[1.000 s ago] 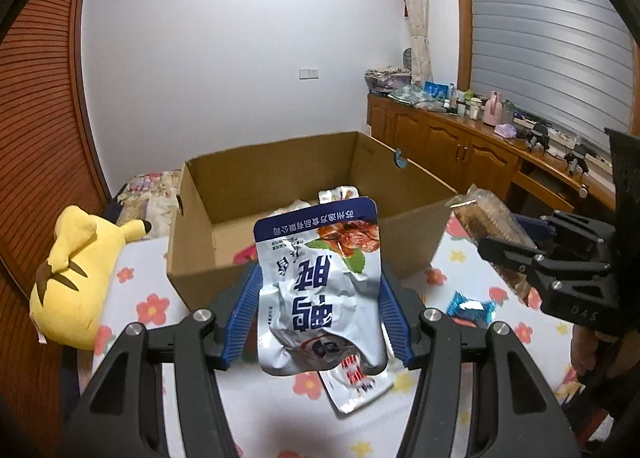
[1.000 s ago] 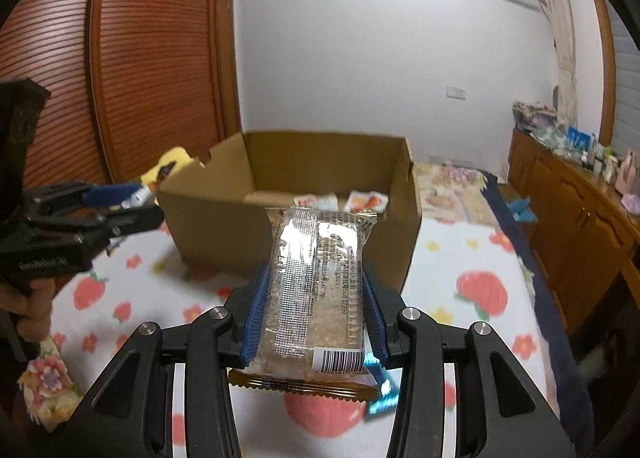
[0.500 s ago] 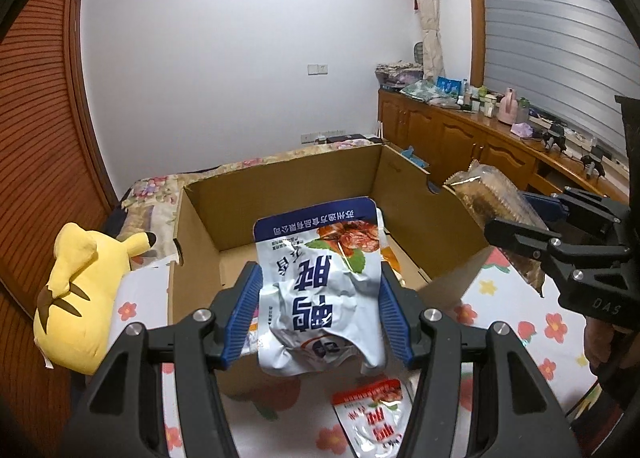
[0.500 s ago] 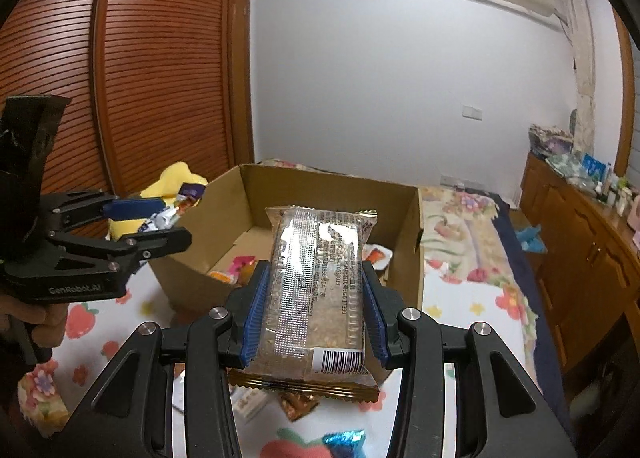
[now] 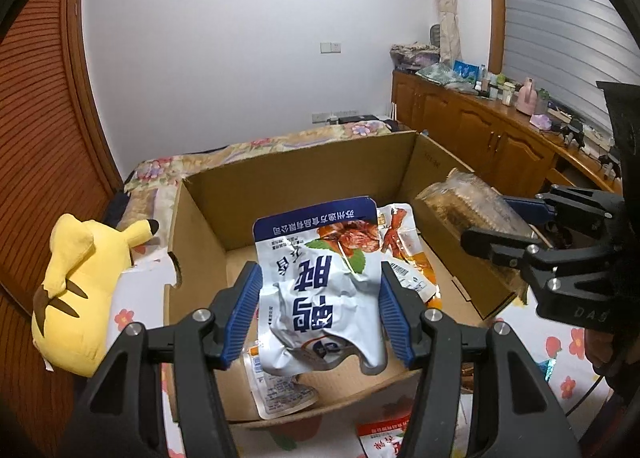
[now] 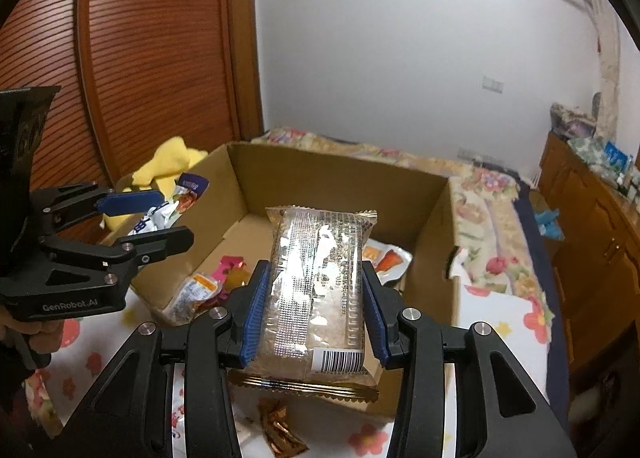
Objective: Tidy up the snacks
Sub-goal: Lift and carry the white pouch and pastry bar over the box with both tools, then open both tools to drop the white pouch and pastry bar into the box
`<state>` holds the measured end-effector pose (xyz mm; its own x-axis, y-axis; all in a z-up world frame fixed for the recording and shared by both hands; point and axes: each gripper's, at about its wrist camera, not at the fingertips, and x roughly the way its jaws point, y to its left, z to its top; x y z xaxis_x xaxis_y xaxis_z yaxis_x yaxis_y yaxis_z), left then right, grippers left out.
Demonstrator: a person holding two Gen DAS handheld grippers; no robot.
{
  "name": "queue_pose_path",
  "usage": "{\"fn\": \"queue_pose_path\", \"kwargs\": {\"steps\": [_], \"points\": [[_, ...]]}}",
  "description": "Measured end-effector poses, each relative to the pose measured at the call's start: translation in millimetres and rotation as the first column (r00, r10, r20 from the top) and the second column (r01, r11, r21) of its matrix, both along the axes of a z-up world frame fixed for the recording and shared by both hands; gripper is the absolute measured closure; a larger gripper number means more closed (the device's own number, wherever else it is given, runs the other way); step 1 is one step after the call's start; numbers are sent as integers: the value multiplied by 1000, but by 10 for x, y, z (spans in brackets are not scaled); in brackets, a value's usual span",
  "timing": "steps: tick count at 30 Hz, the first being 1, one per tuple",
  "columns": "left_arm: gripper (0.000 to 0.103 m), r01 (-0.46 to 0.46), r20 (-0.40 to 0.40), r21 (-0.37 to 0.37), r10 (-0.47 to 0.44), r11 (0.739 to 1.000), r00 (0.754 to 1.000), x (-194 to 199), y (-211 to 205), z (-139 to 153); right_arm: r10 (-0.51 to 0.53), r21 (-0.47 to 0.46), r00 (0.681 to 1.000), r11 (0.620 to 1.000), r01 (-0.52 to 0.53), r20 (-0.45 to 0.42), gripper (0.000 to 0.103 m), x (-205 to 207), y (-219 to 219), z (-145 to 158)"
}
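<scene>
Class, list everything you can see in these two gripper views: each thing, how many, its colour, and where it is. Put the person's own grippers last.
cardboard box: one, brown, open, on the flowered bedspread.
white-and-blue snack pouch: one, held over the box.
clear cracker pack: one, clear with gold edge, held at the box's near wall.
loose snack packets: several, orange, pink and white, on the box floor.
red-and-white packet: one, on the bedspread outside the box.
plush toy: one, yellow, left of the box.
wooden cabinet: one, brown, along the right wall, cluttered top.
left gripper: black, blue pads, shut on the pouch.
right gripper: black, blue pads, shut on the cracker pack.
</scene>
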<state>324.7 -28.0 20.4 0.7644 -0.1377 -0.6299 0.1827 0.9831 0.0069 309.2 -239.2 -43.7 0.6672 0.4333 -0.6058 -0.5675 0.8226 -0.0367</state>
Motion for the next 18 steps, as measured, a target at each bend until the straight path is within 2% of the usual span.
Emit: {"fn": "queue_pose_path", "kwargs": {"steps": [7, 12, 18], "points": [[45, -4, -6, -1, 4, 1000, 1000, 55, 24, -14, 7, -71, 999, 997, -11, -48, 59, 132, 163, -113], [45, -5, -10, 8, 5, 1000, 1000, 81, 24, -30, 8, -88, 996, 996, -16, -88, 59, 225, 206, -173], [45, -8, -20, -1, 8, 1000, 1000, 114, 20, -49, 10, -92, 996, 996, -18, -90, 58, 226, 191, -181]]}}
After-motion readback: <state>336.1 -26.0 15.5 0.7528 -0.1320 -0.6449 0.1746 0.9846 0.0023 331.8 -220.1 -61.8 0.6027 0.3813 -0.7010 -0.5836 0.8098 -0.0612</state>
